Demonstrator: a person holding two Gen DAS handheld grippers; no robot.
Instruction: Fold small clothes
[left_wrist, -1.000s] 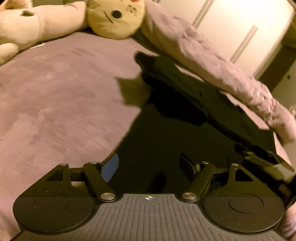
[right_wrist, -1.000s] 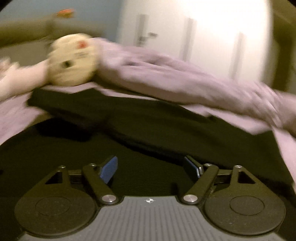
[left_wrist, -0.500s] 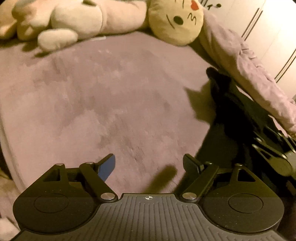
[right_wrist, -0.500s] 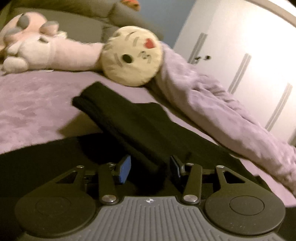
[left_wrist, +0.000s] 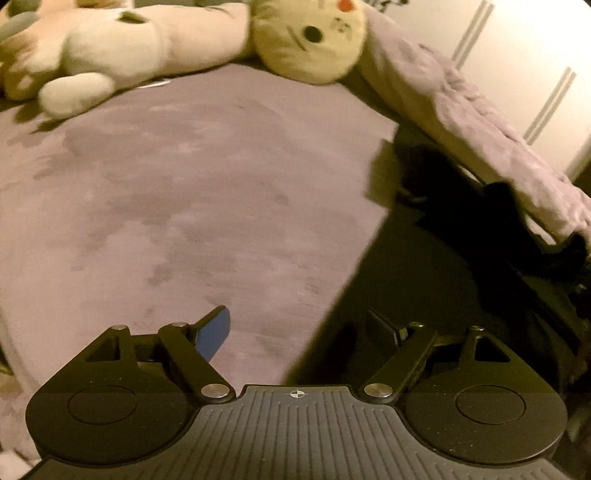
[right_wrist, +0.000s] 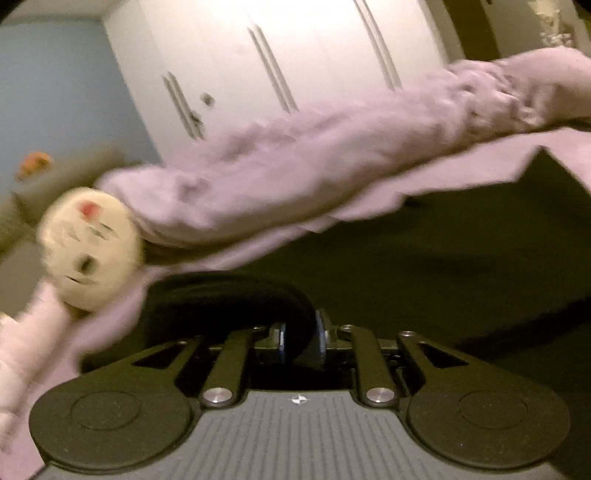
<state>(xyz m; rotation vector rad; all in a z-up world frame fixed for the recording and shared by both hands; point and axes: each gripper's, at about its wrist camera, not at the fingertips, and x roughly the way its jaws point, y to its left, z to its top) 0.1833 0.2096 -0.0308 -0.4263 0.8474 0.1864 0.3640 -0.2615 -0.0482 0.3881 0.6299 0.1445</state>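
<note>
A black garment (left_wrist: 443, 266) lies spread on the purple bed cover (left_wrist: 184, 184), its left edge running diagonally under my left gripper (left_wrist: 297, 321). That gripper is open with nothing between its fingers: the blue pad (left_wrist: 214, 332) hangs over the cover and the other finger over the black cloth. In the right wrist view, my right gripper (right_wrist: 301, 339) has its jaws closing on a rolled fold of the black garment (right_wrist: 229, 295), which arches up to the left from between the pads. The rest of the garment (right_wrist: 443, 258) lies flat beyond.
A cream and pink plush toy (left_wrist: 310, 37) lies along the far side of the bed. A bunched purple blanket (left_wrist: 461, 110) borders the garment's far edge. White wardrobe doors (right_wrist: 295, 55) stand behind the bed. The right wrist view is tilted and blurred.
My right gripper's jaws have come together on a fold of the black garment, and its view has rolled. The left view swung left off the garment, then partly back; its jaws stayed open.
</note>
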